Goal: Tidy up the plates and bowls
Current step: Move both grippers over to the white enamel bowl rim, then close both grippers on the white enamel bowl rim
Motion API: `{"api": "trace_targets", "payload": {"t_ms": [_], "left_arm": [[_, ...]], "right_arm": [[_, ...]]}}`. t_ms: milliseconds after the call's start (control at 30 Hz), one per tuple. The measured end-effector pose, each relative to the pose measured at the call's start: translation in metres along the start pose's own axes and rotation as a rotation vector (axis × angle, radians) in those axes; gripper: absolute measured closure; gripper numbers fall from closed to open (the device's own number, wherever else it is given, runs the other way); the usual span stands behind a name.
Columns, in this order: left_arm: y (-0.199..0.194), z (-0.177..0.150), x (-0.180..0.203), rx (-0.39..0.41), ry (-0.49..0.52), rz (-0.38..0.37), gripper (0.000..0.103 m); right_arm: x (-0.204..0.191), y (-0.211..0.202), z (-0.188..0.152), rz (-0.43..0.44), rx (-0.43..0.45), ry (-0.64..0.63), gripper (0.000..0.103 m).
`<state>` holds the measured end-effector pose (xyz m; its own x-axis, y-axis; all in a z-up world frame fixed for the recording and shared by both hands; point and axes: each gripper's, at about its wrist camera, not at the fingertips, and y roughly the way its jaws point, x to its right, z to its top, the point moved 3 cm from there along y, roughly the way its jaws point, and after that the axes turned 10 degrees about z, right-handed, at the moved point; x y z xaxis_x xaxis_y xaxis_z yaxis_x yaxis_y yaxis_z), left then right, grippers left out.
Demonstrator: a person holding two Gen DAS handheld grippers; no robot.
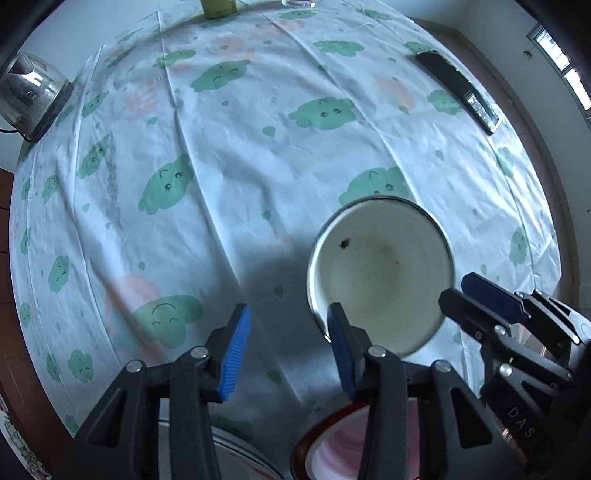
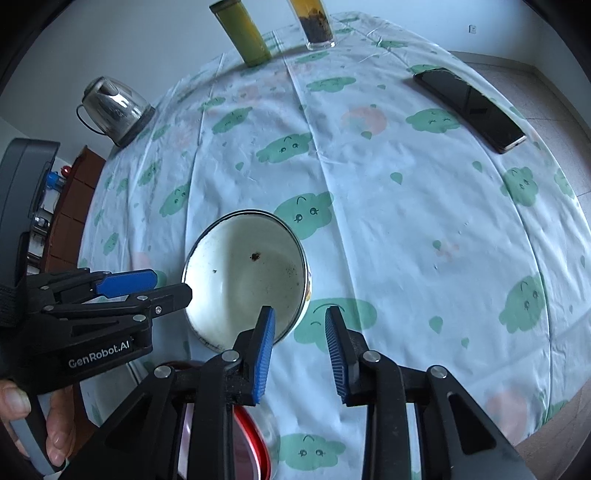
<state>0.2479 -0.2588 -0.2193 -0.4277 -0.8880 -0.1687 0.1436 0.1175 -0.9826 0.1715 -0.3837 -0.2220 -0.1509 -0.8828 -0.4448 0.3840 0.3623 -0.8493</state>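
A white enamel bowl (image 1: 380,273) with a dark rim and a few dark specks inside sits on the cloud-print tablecloth (image 1: 240,166); it also shows in the right wrist view (image 2: 245,277). My left gripper (image 1: 290,347) is open and empty, its right finger at the bowl's near rim. My right gripper (image 2: 300,350) is open and empty, its left finger over the bowl's near right rim. A red-rimmed pink plate (image 1: 332,443) lies under both grippers at the near edge, also seen in the right wrist view (image 2: 251,450). A metal dish rim (image 1: 236,446) shows beside it.
A black phone (image 2: 471,109) lies at the far right. A glass kettle (image 2: 114,109) stands at the far left. A green-yellow tube (image 2: 242,33) and a glass of dark tea (image 2: 314,26) stand at the back edge.
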Motion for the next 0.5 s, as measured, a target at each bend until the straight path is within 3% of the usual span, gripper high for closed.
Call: {"api": "trace_targets", "payload": {"t_ms": [133,200,267,500], "left_arm": [[0.005,0.004,0.003,-0.010,-0.001,-0.017,0.071],[0.006,0.005,0.006,-0.009,0.011,-0.030,0.079],[0.008,0.006,0.010,-0.019,0.018,-0.063,0.096],[0.004,0.003,0.013,-0.024,0.018,-0.072,0.096]], "right_arm": [[0.005,0.010,0.005,-0.007,-0.022,0.013,0.079],[0.005,0.014,0.005,0.004,-0.033,0.017,0.085],[0.003,0.014,0.005,0.023,-0.031,0.017,0.092],[-0.001,0.007,0.005,0.027,-0.013,0.023,0.093]]}}
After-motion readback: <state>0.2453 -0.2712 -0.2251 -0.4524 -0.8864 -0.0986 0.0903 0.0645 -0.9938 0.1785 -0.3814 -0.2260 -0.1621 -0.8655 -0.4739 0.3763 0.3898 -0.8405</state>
